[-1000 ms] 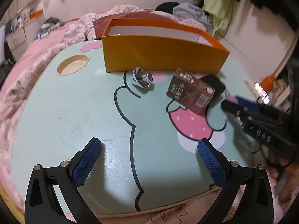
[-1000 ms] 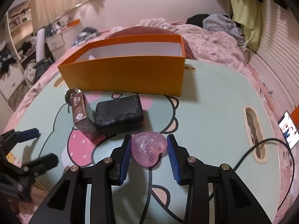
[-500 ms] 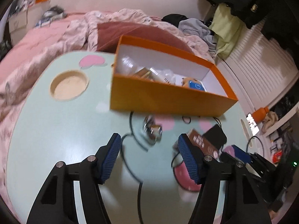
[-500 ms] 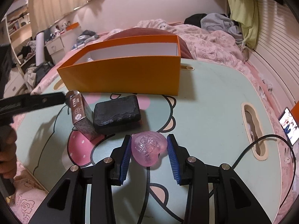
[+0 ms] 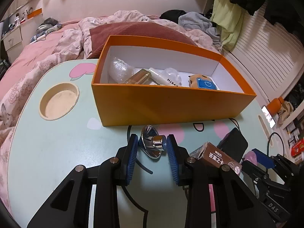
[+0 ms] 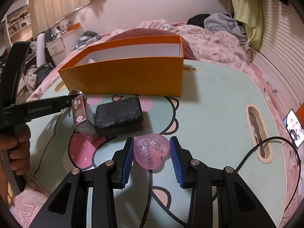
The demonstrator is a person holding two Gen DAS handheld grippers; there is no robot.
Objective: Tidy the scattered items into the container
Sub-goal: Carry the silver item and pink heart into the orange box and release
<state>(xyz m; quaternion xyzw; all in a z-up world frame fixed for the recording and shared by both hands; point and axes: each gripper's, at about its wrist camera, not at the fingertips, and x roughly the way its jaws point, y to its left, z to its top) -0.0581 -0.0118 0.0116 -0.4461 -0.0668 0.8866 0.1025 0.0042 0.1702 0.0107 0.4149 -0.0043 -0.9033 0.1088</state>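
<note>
An orange box (image 5: 171, 106) stands on the mint table (image 5: 57, 142) and holds several items. My left gripper (image 5: 152, 144) is shut on a shiny metal funnel-shaped piece (image 5: 153, 144) just in front of the box. My right gripper (image 6: 151, 153) is shut on a pink translucent heart (image 6: 151, 152) low over the table. A brown carton (image 6: 83, 114) and a black pad (image 6: 118, 114) lie in front of the box (image 6: 129, 76); both also show in the left wrist view, the carton (image 5: 216, 157) beside the pad (image 5: 234, 142).
A round cup recess (image 5: 58, 102) is at the table's left. A slot (image 6: 258, 133) and a black cable (image 6: 266, 152) are at its right. A phone (image 6: 293, 127) lies past the right edge. Bedding (image 5: 66, 41) surrounds the table.
My left gripper moved forward to the metal piece and closed on it, with the box interior coming into view. The right gripper kept hold of the heart, nearly still.
</note>
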